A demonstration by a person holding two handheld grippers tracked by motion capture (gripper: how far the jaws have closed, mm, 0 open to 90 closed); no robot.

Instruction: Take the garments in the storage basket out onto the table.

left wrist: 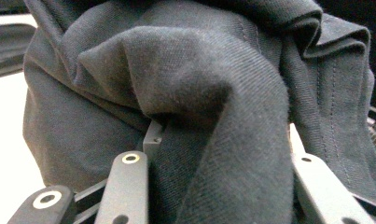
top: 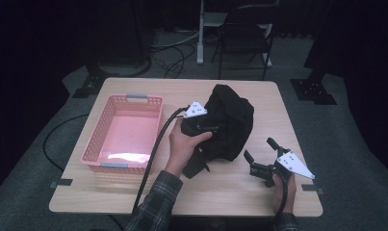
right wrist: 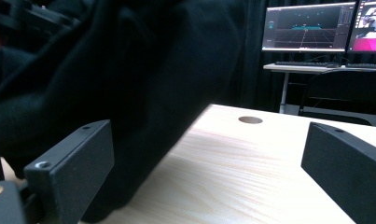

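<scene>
We see a black garment (left wrist: 213,93) of matt woven cloth, its fine diagonal weave and stitched seams plain in the left gripper view. The table (right wrist: 251,163) has a pale wood-grain top, smooth with a soft sheen. The pink basket (top: 122,132) looks like plastic, its walls a lattice and its floor smooth and faintly glossy. The right gripper (right wrist: 209,177) has jaws of matt black plastic with flat, smooth faces. The left gripper (left wrist: 218,186) shows matt black links with bright metal rivets.
</scene>
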